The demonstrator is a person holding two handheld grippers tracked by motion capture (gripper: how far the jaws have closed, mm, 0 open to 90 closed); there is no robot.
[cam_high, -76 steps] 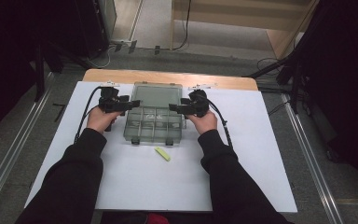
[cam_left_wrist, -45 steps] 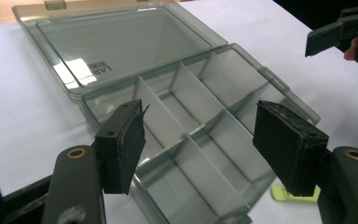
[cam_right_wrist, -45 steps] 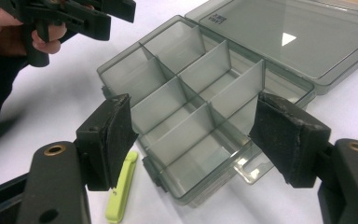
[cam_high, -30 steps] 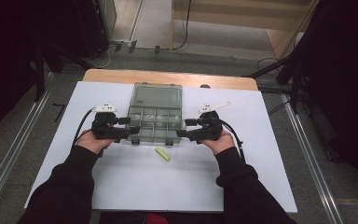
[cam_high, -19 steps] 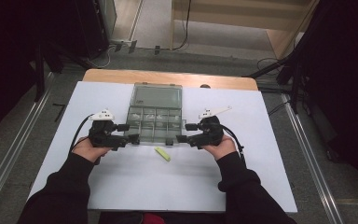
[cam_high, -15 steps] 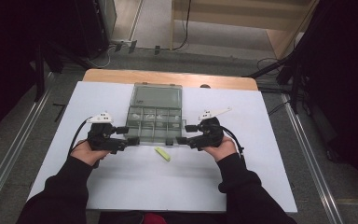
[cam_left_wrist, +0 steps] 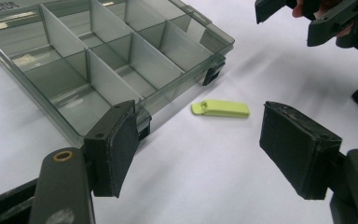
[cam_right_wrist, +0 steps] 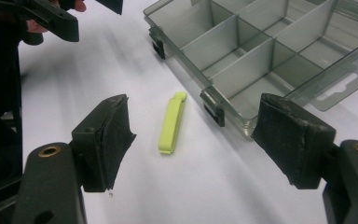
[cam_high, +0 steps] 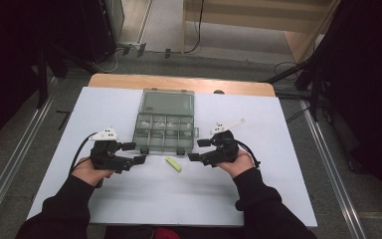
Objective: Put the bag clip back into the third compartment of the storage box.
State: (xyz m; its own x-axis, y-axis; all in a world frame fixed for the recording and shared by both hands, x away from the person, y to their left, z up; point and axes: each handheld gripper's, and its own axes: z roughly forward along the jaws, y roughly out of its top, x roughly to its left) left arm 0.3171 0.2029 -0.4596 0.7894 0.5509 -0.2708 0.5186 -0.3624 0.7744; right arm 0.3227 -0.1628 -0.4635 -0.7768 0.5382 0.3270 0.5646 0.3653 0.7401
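A clear grey compartment box (cam_high: 144,134) lies open on the white table, its lid (cam_high: 168,103) folded back on the far side. A small yellow-green plastic piece (cam_high: 173,164) lies flat on the table just in front of the box. My left gripper (cam_high: 134,153) is open to the left of the piece, near the box's front left corner. My right gripper (cam_high: 198,150) is open to its right. In the left gripper view the piece (cam_left_wrist: 220,108) lies ahead of the open left gripper (cam_left_wrist: 200,126). In the right gripper view the piece (cam_right_wrist: 171,123) lies ahead of the open right gripper (cam_right_wrist: 193,112).
The box's front wall (cam_left_wrist: 182,74) and black latches stand close to the left jaw. The box corner (cam_right_wrist: 223,105) sits near the right jaw. The white table top (cam_high: 179,199) extends toward the person. A wooden strip (cam_high: 179,82) runs along the far edge.
Both hands have drawn back toward the person, from the box's sides to its front corners. The grippers now point inward at the yellow-green piece. Box and piece have not moved.
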